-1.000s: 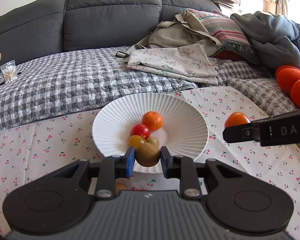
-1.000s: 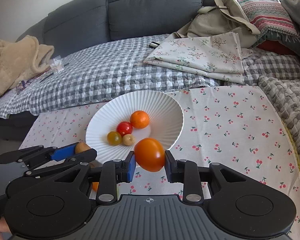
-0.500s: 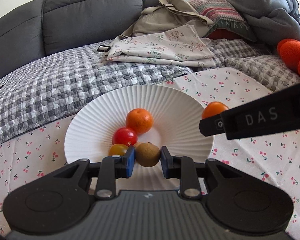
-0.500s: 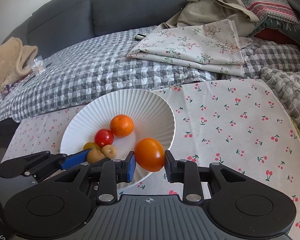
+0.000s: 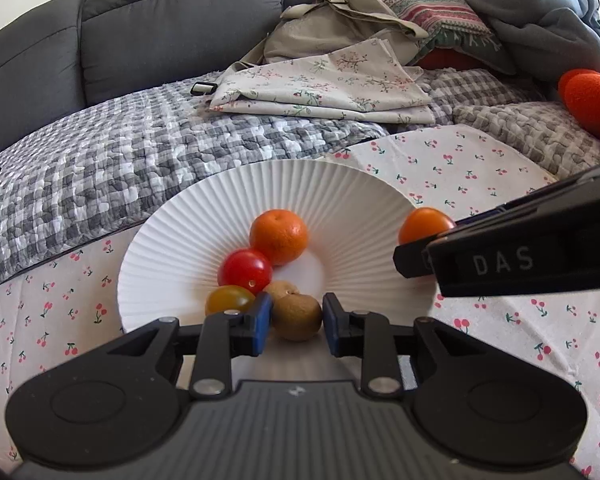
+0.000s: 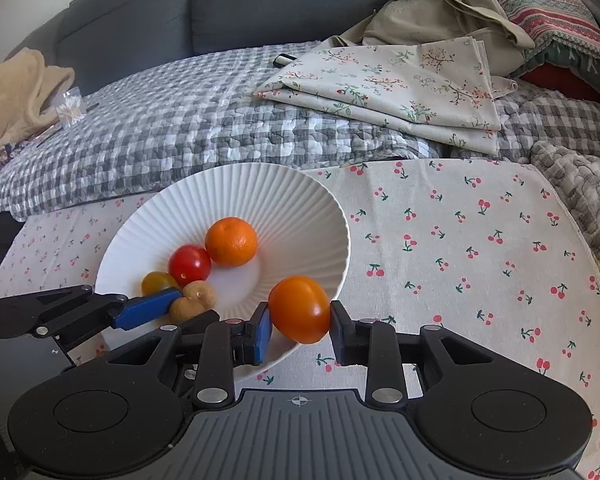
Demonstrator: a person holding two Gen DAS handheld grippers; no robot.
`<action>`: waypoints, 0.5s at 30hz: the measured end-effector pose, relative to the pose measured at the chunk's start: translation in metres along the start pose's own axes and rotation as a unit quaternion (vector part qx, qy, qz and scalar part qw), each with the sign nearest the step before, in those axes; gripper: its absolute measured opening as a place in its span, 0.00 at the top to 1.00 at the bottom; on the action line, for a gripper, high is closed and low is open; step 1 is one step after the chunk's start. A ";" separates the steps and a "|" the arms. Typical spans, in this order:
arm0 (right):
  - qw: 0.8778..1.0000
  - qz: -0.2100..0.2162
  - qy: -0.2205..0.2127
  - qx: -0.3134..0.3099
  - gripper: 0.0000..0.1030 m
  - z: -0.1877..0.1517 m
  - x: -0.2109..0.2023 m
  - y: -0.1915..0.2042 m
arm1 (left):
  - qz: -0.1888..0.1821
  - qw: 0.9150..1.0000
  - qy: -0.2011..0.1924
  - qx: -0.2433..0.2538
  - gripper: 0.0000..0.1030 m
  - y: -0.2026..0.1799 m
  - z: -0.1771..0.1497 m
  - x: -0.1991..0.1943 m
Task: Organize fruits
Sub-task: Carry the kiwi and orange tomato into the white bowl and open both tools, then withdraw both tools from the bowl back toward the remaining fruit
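Note:
A white ribbed plate [image 5: 352, 196] [image 6: 292, 200] sits on a cherry-print cloth. In it lie a mandarin [image 5: 279, 236] [image 6: 231, 241], a red tomato [image 5: 245, 268] [image 6: 189, 264], a small yellow tomato [image 5: 228, 298] [image 6: 156, 280] and a small brown fruit [image 5: 280, 289] [image 6: 201, 293]. My left gripper [image 5: 296, 324] [image 6: 180, 312] is shut on a brown kiwi [image 5: 297, 317] [image 6: 185, 309] low over the plate's near side. My right gripper [image 6: 300, 328] is shut on an orange tomato [image 6: 300, 309] [image 5: 425, 225] at the plate's right rim.
The cherry-print cloth [image 6: 460, 240] covers the table. Behind it a grey sofa holds a checked blanket [image 5: 120, 160], folded floral cloths [image 6: 400, 88], pillows and clothes. Orange plush shapes [image 5: 592, 100] lie at the far right. A beige towel [image 6: 16, 100] lies at the left.
Both grippers have moved forward toward the plate with their fruits. The kiwi now sits low over the plate beside the small brown fruit; the orange tomato has reached the plate's right rim.

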State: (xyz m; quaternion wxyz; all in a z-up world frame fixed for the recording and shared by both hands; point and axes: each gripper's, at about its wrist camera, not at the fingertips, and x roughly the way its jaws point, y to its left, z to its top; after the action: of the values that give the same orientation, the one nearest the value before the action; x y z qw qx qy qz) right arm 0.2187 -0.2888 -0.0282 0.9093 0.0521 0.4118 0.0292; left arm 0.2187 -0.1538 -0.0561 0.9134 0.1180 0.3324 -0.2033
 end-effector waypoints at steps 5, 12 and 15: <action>1.000 -0.007 -0.009 0.008 0.69 0.002 -0.003 -0.001 | -0.006 1.000 0.002 -0.004 0.70 0.007 0.001 -0.008; 0.999 0.001 -0.014 0.031 0.69 0.002 -0.009 -0.010 | -0.015 0.999 -0.016 -0.027 0.57 0.029 0.008 -0.024; 0.999 -0.005 -0.013 0.029 0.69 0.002 -0.010 -0.009 | -0.014 0.999 -0.012 -0.048 0.56 0.040 0.009 -0.027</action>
State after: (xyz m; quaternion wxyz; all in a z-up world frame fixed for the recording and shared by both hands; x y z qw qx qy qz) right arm 0.2137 -0.2984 -0.0203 0.9128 0.0768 0.4010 0.0119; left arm 0.2226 -0.1136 -0.0282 0.9190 0.0673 0.3321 -0.2016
